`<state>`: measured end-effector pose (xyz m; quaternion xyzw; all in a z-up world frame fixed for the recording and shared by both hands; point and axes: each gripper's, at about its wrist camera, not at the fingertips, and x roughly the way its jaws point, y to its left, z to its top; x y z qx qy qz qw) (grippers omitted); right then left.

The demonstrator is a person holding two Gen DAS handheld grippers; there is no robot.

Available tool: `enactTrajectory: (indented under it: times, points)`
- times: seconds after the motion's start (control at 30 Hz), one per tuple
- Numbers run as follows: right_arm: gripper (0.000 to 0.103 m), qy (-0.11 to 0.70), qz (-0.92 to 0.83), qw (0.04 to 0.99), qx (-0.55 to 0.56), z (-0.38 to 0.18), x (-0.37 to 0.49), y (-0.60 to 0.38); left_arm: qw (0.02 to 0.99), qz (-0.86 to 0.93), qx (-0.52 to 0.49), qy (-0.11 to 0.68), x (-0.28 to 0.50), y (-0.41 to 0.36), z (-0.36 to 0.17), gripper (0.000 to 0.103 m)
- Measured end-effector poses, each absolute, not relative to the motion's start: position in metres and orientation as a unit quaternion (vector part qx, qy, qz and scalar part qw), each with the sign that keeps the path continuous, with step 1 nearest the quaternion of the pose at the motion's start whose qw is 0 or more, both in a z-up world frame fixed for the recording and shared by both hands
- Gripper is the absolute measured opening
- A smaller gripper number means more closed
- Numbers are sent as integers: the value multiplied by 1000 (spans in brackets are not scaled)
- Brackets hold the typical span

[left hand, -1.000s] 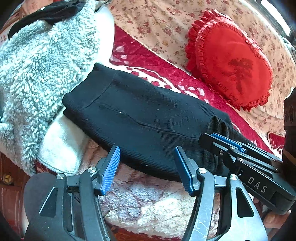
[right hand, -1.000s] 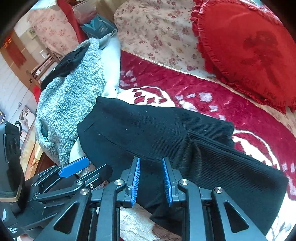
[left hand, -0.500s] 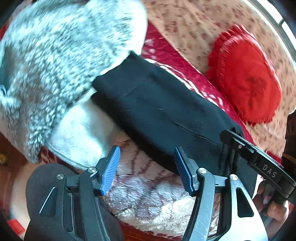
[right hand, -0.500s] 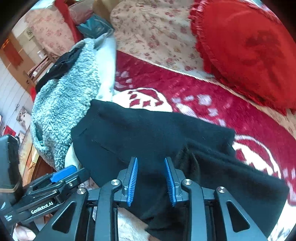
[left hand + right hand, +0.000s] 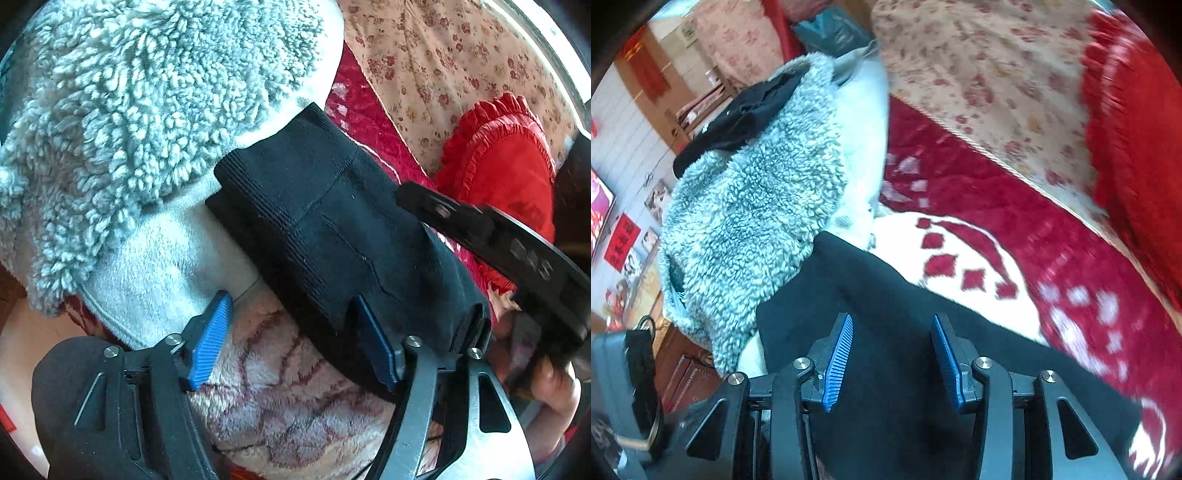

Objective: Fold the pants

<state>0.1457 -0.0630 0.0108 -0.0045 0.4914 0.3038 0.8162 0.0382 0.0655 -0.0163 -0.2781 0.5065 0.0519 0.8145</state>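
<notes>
The left claw (image 5: 291, 343) gapes wide, its right pad at the near edge of the black pants (image 5: 332, 236). The right claw (image 5: 892, 354) is spread apart over the same cloth. The pants lie folded on the red-and-white blanket (image 5: 979, 206), their far corner touching the fleece jacket (image 5: 140, 110). Beyond, open blanket reaches the red heart cushion (image 5: 506, 162).

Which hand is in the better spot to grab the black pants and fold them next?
Probably the right. The right gripper hangs open directly over the black pants, fabric showing between its fingers. The left gripper is also open, but mostly over the blanket, with only one finger at the pants' edge.
</notes>
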Motion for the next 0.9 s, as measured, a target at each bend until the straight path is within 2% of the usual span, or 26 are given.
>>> enactTrajectory:
  times: [0.2, 0.27, 0.37, 0.43, 0.47, 0.5, 0.57, 0.6, 0.73, 0.9]
  points:
    - [46, 503, 316, 803, -44, -6, 175, -24, 818, 51, -284, 498, 47, 66, -19, 82]
    - [46, 509, 322, 797, -41, -14, 183, -16, 820, 45, -289, 492, 51, 65, -19, 90]
    - [46, 518, 328, 790, -21, -27, 193, -10, 822, 48, -294, 485, 55, 65, -21, 92]
    - [32, 507, 340, 792, 1, -28, 193, -13, 827, 48, -294, 477, 57, 65, -21, 92]
    - [28, 505, 344, 792, 8, -27, 193, -15, 829, 48, -299, 470, 58, 66, -20, 87]
    - [20, 501, 345, 794, 12, -26, 191, -18, 831, 54, -301, 465, 59, 67, -19, 81]
    - [15, 494, 348, 797, 21, -19, 189, -23, 835, 60, -295, 461, 58, 70, -16, 44]
    - [14, 490, 349, 798, 23, -16, 187, -25, 835, 54, -294, 461, 59, 71, -15, 37]
    - [12, 471, 353, 808, 32, 2, 177, -29, 845, 50, -274, 456, 57, 67, -3, 23]
    - [11, 458, 349, 817, 41, 19, 169, -38, 861, 45, -254, 439, 48, 58, 15, 17]
